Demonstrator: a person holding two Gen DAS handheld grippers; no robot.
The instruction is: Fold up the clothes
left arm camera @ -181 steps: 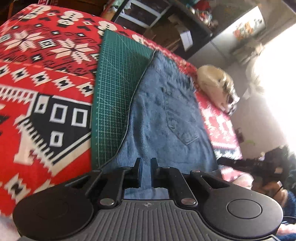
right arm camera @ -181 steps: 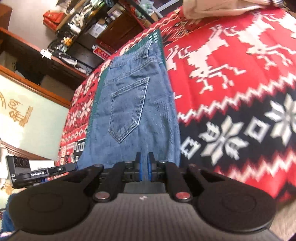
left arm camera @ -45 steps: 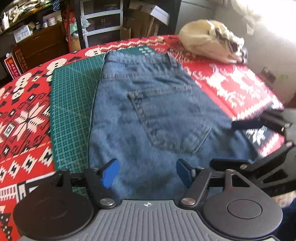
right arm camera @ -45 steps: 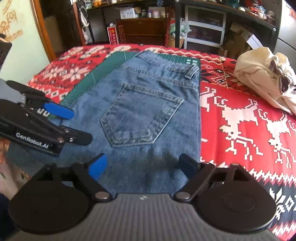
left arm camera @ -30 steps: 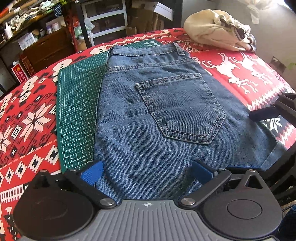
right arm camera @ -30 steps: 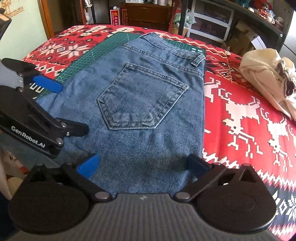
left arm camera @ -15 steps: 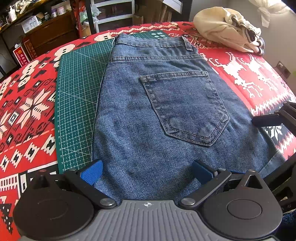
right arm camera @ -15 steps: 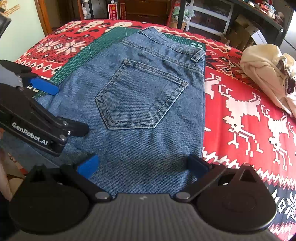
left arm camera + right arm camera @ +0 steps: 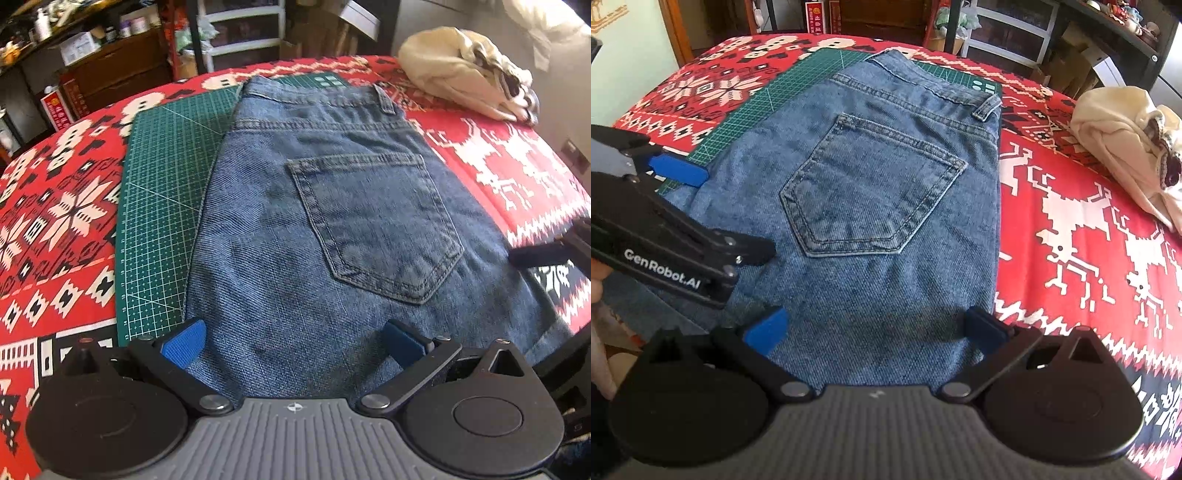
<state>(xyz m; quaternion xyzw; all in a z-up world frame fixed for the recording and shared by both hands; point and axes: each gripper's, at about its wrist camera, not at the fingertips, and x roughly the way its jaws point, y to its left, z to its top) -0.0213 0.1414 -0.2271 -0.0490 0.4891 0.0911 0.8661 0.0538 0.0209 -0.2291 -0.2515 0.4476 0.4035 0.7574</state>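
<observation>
Folded blue jeans (image 9: 332, 221) lie flat, back pocket up and waistband at the far end, partly on a green cutting mat (image 9: 162, 203). My left gripper (image 9: 293, 341) hovers open over the near edge of the jeans, nothing between its blue pads. In the right wrist view the jeans (image 9: 868, 184) fill the middle, and my right gripper (image 9: 875, 328) is open over the near right part of the fold. The left gripper (image 9: 731, 212) shows there at the left, open above the denim's left edge. One finger of the right gripper (image 9: 539, 254) reaches in from the right edge.
A red patterned cloth (image 9: 55, 206) covers the table. A cream bundle of clothing (image 9: 1119, 147) sits at the far right. Shelves, drawers and boxes (image 9: 236, 33) stand behind the table. A hand (image 9: 596, 284) shows at the left edge.
Six seconds ago both grippers were shut on the jeans' near edge. They have let go and opened wide. Over the last second they have barely shifted above the denim.
</observation>
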